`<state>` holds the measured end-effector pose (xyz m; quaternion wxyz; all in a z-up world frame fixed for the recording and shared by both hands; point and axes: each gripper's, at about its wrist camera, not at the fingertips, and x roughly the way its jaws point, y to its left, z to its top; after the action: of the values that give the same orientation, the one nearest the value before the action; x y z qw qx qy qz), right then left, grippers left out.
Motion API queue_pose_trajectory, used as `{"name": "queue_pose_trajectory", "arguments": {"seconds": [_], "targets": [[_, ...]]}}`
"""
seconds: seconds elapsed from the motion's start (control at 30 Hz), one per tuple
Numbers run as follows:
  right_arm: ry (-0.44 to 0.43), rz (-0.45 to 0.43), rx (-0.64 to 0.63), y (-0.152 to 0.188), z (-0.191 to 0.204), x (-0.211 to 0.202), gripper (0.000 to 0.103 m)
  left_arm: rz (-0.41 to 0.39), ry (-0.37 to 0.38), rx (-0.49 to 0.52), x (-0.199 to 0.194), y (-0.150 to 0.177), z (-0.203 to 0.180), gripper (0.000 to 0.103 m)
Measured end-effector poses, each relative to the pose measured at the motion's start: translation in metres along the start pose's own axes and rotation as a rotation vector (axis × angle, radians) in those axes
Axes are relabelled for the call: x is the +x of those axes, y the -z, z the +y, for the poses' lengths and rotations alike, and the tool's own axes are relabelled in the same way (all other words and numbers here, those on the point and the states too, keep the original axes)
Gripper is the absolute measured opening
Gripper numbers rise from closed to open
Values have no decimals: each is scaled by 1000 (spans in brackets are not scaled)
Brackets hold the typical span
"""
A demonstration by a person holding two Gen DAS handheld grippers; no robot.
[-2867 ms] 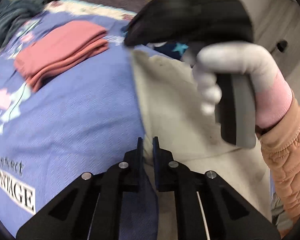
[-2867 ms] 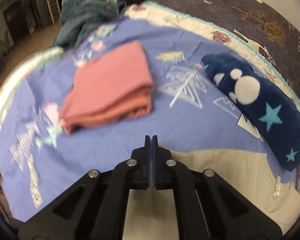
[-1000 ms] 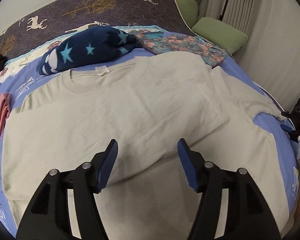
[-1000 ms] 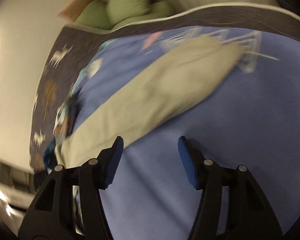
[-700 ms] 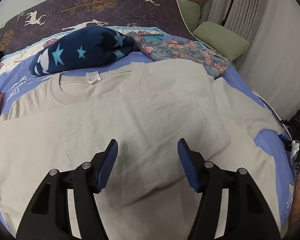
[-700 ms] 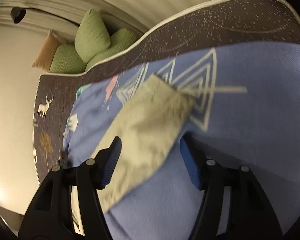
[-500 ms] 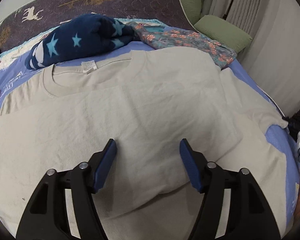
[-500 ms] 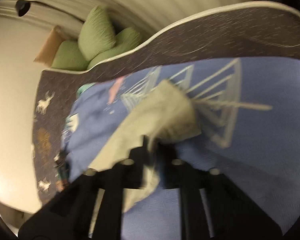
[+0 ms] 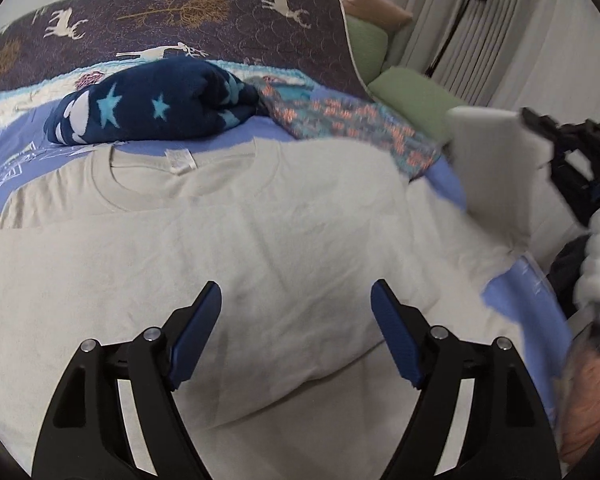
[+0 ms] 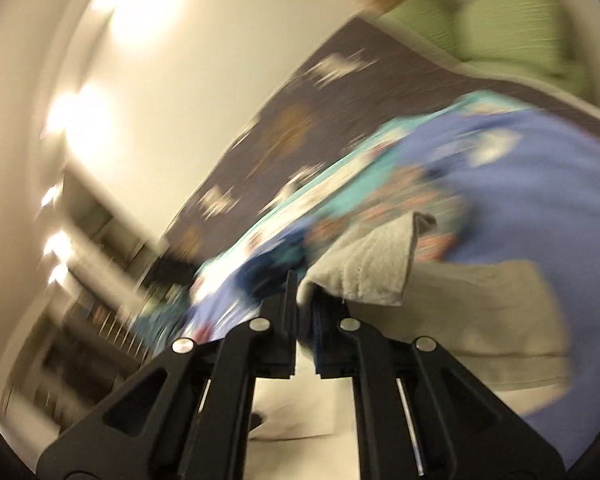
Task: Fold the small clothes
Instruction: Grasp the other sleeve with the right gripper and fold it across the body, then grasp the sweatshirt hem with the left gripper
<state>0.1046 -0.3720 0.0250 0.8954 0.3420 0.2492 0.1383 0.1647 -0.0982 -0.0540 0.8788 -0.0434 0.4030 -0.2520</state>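
A beige T-shirt (image 9: pixel 228 248) lies spread on the blue bedspread (image 9: pixel 444 176), collar toward the headboard, its lower part folded up over the chest. My left gripper (image 9: pixel 296 312) is open and empty, hovering over the shirt's middle. My right gripper (image 10: pixel 302 292) is shut on the shirt's right sleeve (image 10: pixel 372 272) and holds it lifted off the bed. In the left wrist view the raised sleeve (image 9: pixel 496 164) and the right gripper (image 9: pixel 572 152) show at the far right.
A navy star-print blanket roll (image 9: pixel 152 108) and a floral cloth (image 9: pixel 340 120) lie beyond the collar. Green pillows (image 9: pixel 408 96) sit at the bed's right corner by a curtain. The right wrist view is motion-blurred and tilted toward the wall.
My right gripper closed on the sleeve and lifted it off the bed, swinging upward. My left gripper stayed open above the shirt, shifting slightly.
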Motion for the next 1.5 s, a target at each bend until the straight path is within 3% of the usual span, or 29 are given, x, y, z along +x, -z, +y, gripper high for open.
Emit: {"name": "queue_pose_trajectory", "arguments": {"seconds": [0.07, 0.23, 0.4, 0.47, 0.57, 0.73, 0.9, 1.0, 1.1, 1.13, 1.2, 1.23, 1.27, 1.43, 1.5], "targets": [[-62, 98, -78, 20, 37, 42, 7, -23, 52, -35, -15, -4, 13, 78], [-89, 303, -237, 83, 85, 107, 7, -30, 197, -132, -35, -3, 43, 78], [11, 438, -398, 137, 93, 135, 11, -14, 294, -236, -34, 5, 66, 78], [30, 470, -455, 155, 93, 130, 15, -4, 293, -247, -30, 5, 68, 78], [50, 492, -504, 167, 92, 125, 36, 11, 302, -237, -23, 4, 66, 78], [100, 489, -512, 173, 82, 110, 38, 50, 273, -162, -12, -1, 53, 78], [141, 461, -508, 171, 74, 96, 43, 68, 238, -15, 0, -14, 21, 78], [153, 460, -495, 170, 70, 90, 46, 106, 184, 59, 12, -24, -3, 78], [173, 456, -486, 170, 66, 82, 47, 191, 70, 110, 36, -30, -21, 77], [178, 449, -481, 170, 65, 78, 48, 213, 14, 130, 44, -30, -24, 72], [184, 433, -477, 167, 64, 69, 50, 246, -38, 141, 52, -27, -20, 19], [191, 418, -477, 165, 64, 62, 51, 236, -27, 105, 49, -28, -11, 17], [199, 406, -480, 163, 63, 57, 51, 214, -8, 65, 43, -30, -2, 7], [274, 348, -493, 152, 50, 33, 55, 29, 64, -43, -22, -46, 36, 4], [304, 330, -488, 147, 44, 27, 55, -51, 35, -42, -53, -54, 45, 2]]}}
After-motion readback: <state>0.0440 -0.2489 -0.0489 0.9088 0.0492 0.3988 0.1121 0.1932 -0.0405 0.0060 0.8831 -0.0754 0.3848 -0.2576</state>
